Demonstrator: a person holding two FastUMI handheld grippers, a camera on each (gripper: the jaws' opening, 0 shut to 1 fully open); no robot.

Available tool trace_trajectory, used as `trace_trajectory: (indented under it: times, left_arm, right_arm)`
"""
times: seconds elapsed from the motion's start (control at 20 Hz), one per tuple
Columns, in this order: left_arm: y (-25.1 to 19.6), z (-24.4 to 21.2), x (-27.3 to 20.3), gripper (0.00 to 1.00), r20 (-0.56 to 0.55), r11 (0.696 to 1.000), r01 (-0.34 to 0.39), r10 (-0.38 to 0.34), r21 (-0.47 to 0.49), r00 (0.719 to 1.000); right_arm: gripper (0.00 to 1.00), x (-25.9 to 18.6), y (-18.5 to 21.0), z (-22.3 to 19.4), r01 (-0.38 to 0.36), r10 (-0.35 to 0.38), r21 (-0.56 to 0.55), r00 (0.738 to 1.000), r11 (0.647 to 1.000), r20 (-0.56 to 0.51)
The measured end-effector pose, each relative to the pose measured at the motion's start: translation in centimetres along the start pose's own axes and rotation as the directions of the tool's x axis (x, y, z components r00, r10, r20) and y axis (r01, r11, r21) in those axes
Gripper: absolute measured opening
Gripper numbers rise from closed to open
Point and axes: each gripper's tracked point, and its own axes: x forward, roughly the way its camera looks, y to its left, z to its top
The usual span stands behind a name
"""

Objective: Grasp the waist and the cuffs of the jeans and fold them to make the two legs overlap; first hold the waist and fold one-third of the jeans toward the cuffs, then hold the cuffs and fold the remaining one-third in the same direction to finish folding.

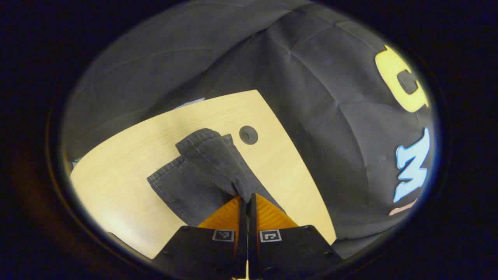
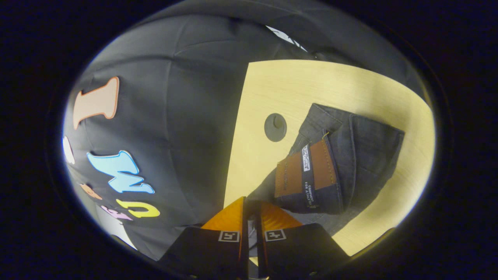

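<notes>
Here both grippers are pinching the dark grey denim jeans point(image 1: 202, 171) lying on the pale wooden desk point(image 1: 128, 163) — left gripper point(image 1: 245, 199) at the leg, right gripper point(image 2: 252, 205) by the waist — fingers closed on cloth, likely for overlapping the legs.

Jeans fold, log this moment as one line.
left tool: shut on jeans | right tool: shut on jeans | jeans: partly lifted off table

wooden table point(image 1: 128, 163) with round grommet point(image 1: 248, 135)
</notes>
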Motion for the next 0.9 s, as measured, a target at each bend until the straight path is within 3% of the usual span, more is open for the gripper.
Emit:
trace_trajectory:
  times: [0.05,0.2,0.25,0.35,0.4,0.45,0.5,0.55,0.6,0.75,0.9]
  left_arm:
    - [0.0,0.1,0.9,0.10,0.010,1.000,-0.015,0.015,0.014,1.000]
    - [0.3,-0.9,2.1,0.10,0.017,0.998,-0.049,0.048,0.040,0.999]
    - [0.6,-1.2,2.1,0.10,0.016,0.996,-0.058,0.057,0.061,0.998]
    - [1.7,-1.7,1.8,0.41,0.029,0.988,-0.101,0.099,0.120,0.995]
    - [2.0,-2.0,1.7,0.65,0.037,0.983,-0.114,0.110,0.144,0.993]
    - [2.1,-2.2,1.3,0.60,0.045,0.979,-0.125,0.119,0.164,0.992]
    - [2.1,-2.4,0.8,0.82,0.047,0.975,-0.135,0.129,0.177,0.991]
    - [2.5,-2.8,0.8,0.91,0.051,0.971,-0.147,0.140,0.188,0.989]
    - [2.3,-3.2,0.1,1.00,0.048,0.969,-0.146,0.139,0.197,0.989]
    - [2.2,-3.6,-1.3,1.00,0.051,0.961,-0.160,0.152,0.226,0.987]
    - [2.3,-4.1,-3.2,1.00,0.038,0.955,-0.166,0.162,0.245,0.986]
  right_arm:
    - [0.08,0.4,-0.4,0.2,0.003,-0.003,-0.003,1.000,1.000,0.006]
    - [0.09,0.7,-1.3,0.7,0.006,-0.006,-0.030,1.000,1.000,0.015]
    - [0.16,0.7,-1.7,1.0,0.012,-0.010,-0.058,0.999,0.998,0.034]
    - [0.19,0.0,-2.5,1.9,0.059,-0.048,-0.129,0.995,0.990,0.083]
    - [0.33,-0.8,-3.1,2.2,0.089,-0.073,-0.165,0.992,0.982,0.101]
    - [0.38,-1.4,-3.6,2.2,0.114,-0.093,-0.198,0.989,0.974,0.111]
    - [0.40,-2.5,-4.0,2.1,0.138,-0.113,-0.234,0.986,0.962,0.120]
    - [0.41,-2.8,-4.6,2.0,0.168,-0.137,-0.275,0.982,0.947,0.130]
    - [0.64,-3.6,-5.1,1.8,0.195,-0.156,-0.314,0.977,0.929,0.143]
    - [0.75,-5.4,-5.0,1.1,0.224,-0.166,-0.358,0.968,0.907,0.186]
    - [0.77,-7.2,-5.1,-0.3,0.224,-0.163,-0.368,0.968,0.903,0.190]
